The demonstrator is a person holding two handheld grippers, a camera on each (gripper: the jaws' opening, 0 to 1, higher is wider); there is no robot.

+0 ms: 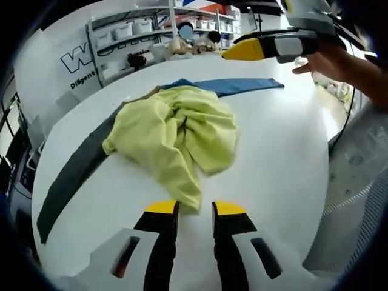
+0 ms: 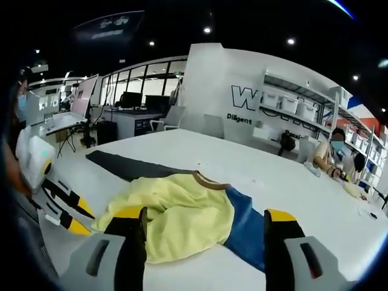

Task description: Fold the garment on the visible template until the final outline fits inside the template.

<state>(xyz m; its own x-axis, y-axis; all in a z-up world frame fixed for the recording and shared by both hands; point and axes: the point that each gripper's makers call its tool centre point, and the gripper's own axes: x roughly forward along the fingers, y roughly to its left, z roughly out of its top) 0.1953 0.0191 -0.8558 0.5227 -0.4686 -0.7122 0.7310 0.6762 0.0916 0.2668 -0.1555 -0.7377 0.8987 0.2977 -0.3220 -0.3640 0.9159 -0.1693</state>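
A crumpled yellow-green garment point(image 1: 176, 136) lies in a heap on the white table point(image 1: 273, 157). It covers the corner where the template's blue strip point(image 1: 239, 85) meets its dark grey strip point(image 1: 73, 176). My left gripper point(image 1: 195, 209) is open at the near edge, with the garment's lowest tip just ahead of its jaws. My right gripper point(image 1: 245, 50) hovers above the far side of the table, held by a hand point(image 1: 339, 60). In the right gripper view the right gripper point(image 2: 206, 215) is wide open above the garment point(image 2: 182, 212) and the blue strip point(image 2: 245, 227). The left gripper point(image 2: 66, 209) shows at the left.
Shelves with white bins point(image 1: 130, 30) and small objects stand beyond the table's far edge. A seated person point(image 2: 333, 154) is at the back right. Desks with monitors point(image 2: 130, 100) stand further off. The dark strip point(image 2: 127, 167) runs away across the table point(image 2: 273, 176).
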